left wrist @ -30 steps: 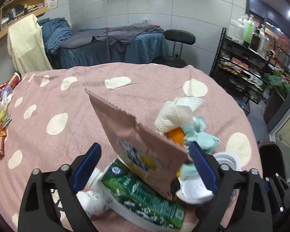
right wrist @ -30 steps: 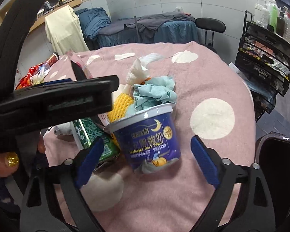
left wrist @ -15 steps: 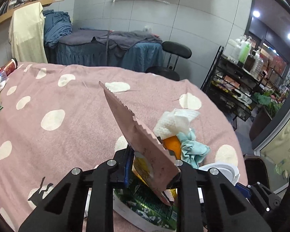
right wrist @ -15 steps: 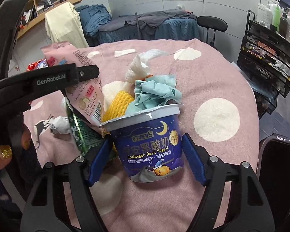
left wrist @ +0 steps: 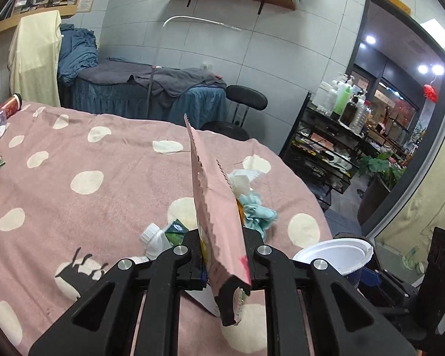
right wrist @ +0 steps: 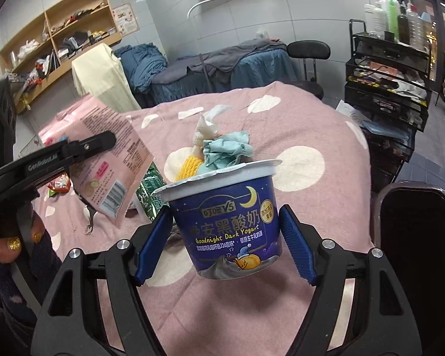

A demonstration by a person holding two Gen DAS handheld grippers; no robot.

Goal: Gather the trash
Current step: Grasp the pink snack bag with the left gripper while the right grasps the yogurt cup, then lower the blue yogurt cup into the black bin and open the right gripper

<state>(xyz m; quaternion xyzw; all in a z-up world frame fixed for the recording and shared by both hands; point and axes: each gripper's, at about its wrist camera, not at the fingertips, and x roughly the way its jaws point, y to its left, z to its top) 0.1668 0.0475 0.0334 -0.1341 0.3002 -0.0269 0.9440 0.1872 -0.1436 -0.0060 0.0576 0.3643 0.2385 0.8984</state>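
The pink snack bag (left wrist: 219, 207) stands on edge, clamped between the pinched-together jaws of the left gripper (left wrist: 225, 255), its zigzag top edge pointing up and away from the camera. In the right wrist view the same bag (right wrist: 103, 154) hangs clear of the tablecloth (right wrist: 311, 136), its printed back and barcode showing, with the left gripper (right wrist: 86, 148) across it.

Just right of the bag, the dark blue yogurt cup (right wrist: 228, 219) sits between the blue pads of the right gripper (right wrist: 225, 246). The pads press on both its sides, so the jaws stand fairly wide around it, and the cup tilts a little and looks lifted off the cloth. In the left wrist view only its white rim and inside (left wrist: 335, 255) show, low and to the right of the bag.

Behind the cup lies the rest of the heap: a crumpled light blue cloth (right wrist: 225, 151), a white tissue (right wrist: 207, 124) sticking up from it, and a yellow netted piece (right wrist: 190, 166) touching the blue cloth. A green carton (right wrist: 148, 190) lies under the bag's lower edge, and beside it is a white bottle with a cap (left wrist: 151, 237).

All of it rests on the pink tablecloth with pale spots. Fingers with gold nails (right wrist: 14, 241) grip the left tool's handle.
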